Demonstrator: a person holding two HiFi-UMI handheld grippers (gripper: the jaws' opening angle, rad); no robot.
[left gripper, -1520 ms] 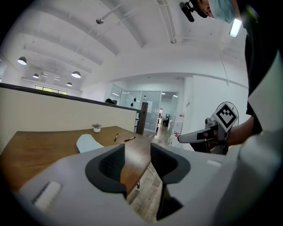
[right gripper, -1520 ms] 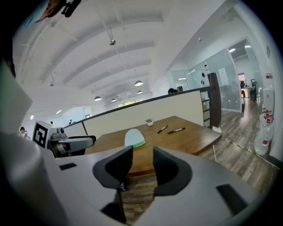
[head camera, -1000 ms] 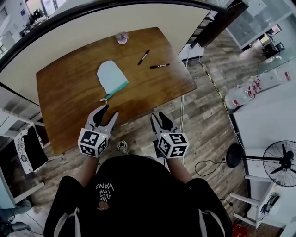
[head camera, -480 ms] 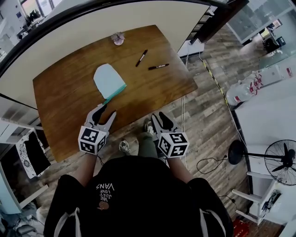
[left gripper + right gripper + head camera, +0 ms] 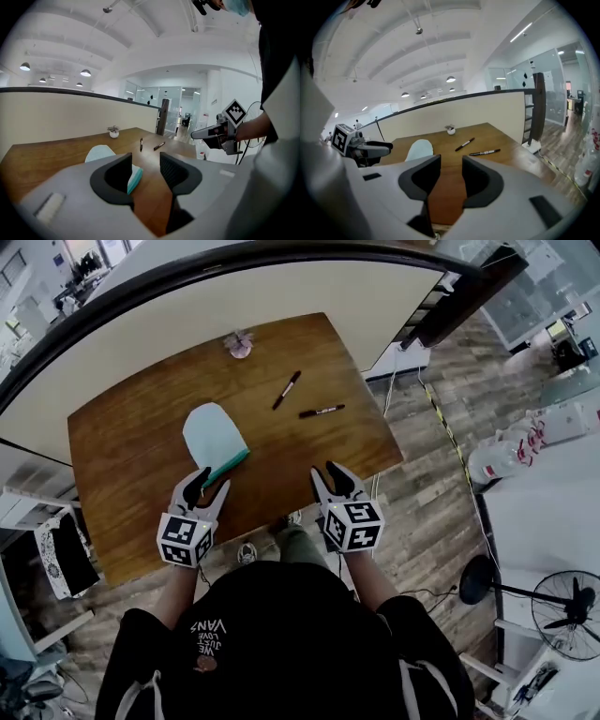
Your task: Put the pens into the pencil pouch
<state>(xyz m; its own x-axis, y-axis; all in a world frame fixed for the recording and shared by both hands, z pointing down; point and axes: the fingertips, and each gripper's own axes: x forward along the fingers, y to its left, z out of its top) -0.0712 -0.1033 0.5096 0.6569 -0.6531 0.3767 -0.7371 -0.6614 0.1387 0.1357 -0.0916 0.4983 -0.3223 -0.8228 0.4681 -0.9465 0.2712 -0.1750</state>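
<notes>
At about nine o'clock in the head view, a white chair (image 5: 58, 554) with a dark patterned cloth stands on the plank floor (image 5: 422, 493) beside the table. The brown wooden table (image 5: 122, 446) fills the upper middle. Its far edge meets a cream partition (image 5: 234, 292) topped by a dark rail.

The left gripper (image 5: 208, 484) hovers over the near edge at seven o'clock of the tabletop. Its jaws stand apart and grip nothing. Its own view shows bare wood in the gap and a teal edge of the pouch beyond.

The pencil pouch (image 5: 211, 430), pale blue, lies flat just ahead of that gripper, left of the table's centre. At twelve o'clock, near the far edge, sits a small potted plant (image 5: 240, 345).

Both pens lie outside the pouch, at about two o'clock from it and well apart from it. The dark pen (image 5: 287, 390) lies slanted and the second pen (image 5: 322, 412) almost level; they are near each other but not touching.

The right gripper (image 5: 331, 472) hangs at the near edge at five o'clock, jaws apart and empty.

On the floor at three o'clock stand white containers (image 5: 511, 451), and at four o'clock a standing fan (image 5: 567, 615).
</notes>
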